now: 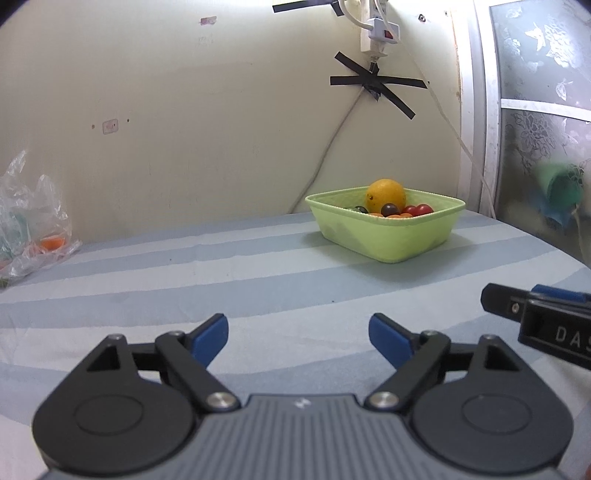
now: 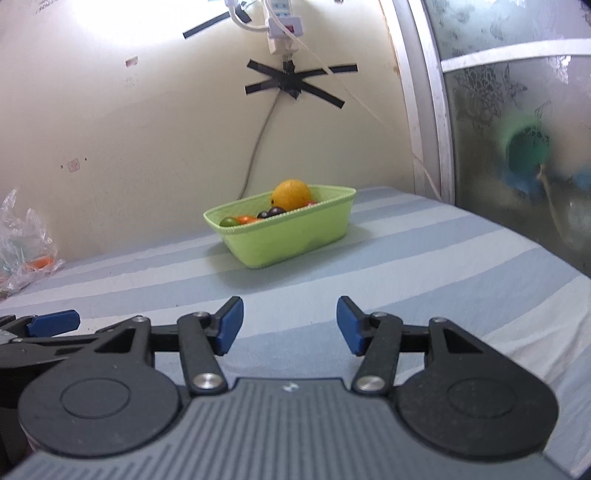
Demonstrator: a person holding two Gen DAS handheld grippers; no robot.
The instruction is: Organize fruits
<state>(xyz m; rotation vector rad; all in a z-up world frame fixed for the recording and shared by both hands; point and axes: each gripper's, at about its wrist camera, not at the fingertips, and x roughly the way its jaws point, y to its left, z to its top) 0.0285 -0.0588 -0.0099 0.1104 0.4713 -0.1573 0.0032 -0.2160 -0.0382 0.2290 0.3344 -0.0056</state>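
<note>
The basket [image 1: 388, 236], pale green and rectangular, sits on the striped cloth [image 1: 184, 280] near the wall [image 1: 184, 110]. Inside it an orange [image 1: 385, 194] stands tallest, toward the basket's wall-side end. Below the orange lie small round fruits: a dark one [image 1: 388, 209], red ones [image 1: 419, 210] at one end, and small orange ones along the near rim. From the right wrist view the basket [image 2: 288, 236] shows a green fruit [image 2: 228, 221] at the end away from the orange [image 2: 291, 193], with an orange-red one and two dark ones between them.

Well to the left of the basket, against the wall, lies a crumpled clear bag [image 1: 33, 221] with an orange fruit [image 1: 52, 242] inside. Above the basket, a power strip [image 1: 376, 33] hangs on the wall, its cord fixed with crossed black tape [image 1: 376, 83]. To the basket's right stands a frosted patterned pane [image 1: 543, 92].

The left gripper [image 1: 298, 338] hovers over the cloth well short of the basket, fingers spread wide with nothing between them. The right gripper [image 2: 290, 325] is likewise parted and empty, just beside the left one and also short of the basket.
</note>
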